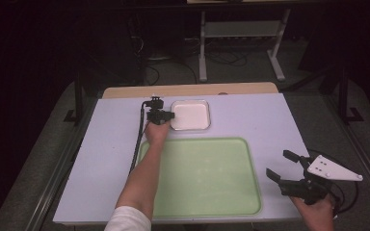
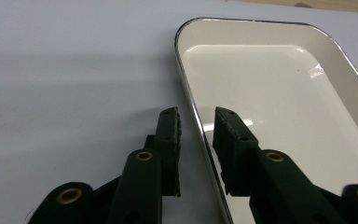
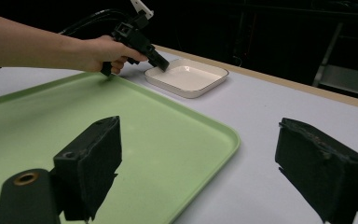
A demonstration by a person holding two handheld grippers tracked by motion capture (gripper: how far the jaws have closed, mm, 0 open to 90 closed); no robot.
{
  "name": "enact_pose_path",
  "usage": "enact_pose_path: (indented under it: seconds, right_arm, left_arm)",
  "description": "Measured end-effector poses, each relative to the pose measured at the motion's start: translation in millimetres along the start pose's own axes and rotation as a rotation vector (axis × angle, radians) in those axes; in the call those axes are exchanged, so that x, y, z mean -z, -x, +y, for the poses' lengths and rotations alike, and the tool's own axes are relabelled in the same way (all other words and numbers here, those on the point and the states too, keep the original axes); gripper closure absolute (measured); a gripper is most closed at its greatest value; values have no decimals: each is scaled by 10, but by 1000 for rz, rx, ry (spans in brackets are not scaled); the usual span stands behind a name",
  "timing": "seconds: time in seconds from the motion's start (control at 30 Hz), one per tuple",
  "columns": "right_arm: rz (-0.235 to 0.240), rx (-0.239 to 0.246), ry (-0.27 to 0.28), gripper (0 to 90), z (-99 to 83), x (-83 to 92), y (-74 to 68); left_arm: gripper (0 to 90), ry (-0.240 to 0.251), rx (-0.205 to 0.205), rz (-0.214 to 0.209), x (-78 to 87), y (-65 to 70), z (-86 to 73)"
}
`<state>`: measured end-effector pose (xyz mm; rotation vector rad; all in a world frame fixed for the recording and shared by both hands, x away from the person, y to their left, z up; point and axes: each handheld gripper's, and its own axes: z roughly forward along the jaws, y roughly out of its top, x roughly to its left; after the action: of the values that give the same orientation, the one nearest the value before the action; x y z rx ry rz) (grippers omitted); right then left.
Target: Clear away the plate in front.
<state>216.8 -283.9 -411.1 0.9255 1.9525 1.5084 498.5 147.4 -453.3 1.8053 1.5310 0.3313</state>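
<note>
A shallow white dish (image 1: 191,115) (image 2: 270,93) (image 3: 186,77) lies empty on the pale table (image 1: 111,144), at the back middle. My left gripper (image 1: 171,115) (image 2: 198,114) (image 3: 163,66) is at the dish's left edge. Its jaws stand open on either side of the rim, one outside on the table and one inside over the dish floor, with a gap between them. A large green tray (image 1: 202,175) (image 3: 51,116) lies empty in front of the dish. My right gripper (image 1: 278,163) (image 3: 198,135) hovers wide open just off the tray's right edge and holds nothing.
A wooden strip (image 1: 188,90) runs along the table's far edge. Behind it are a dark floor, cables and a metal frame (image 1: 241,29). The left forearm (image 1: 142,178) crosses the tray's left side.
</note>
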Motion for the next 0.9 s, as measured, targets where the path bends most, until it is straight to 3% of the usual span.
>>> enact_pose_path:
  seconds: [0.17, 0.5, 0.67, 0.9]
  right_arm:
    - [1, -1, -1, 137, 2, -4, -3]
    - [1, 0, -2, 137, 0, -2, 1]
    - [0, -1, -2, 137, -1, 4, 5]
    - [3, 1, -5, 137, 0, -8, 4]
  left_arm:
    - [786, -7, 8, 19, -1, 26, 0]
    - [874, -6, 99, 6, 3, 23, -1]
    - [886, 8, 167, -21, 8, -2, -20]
    - [887, 23, 177, -10, 36, 4, -15]
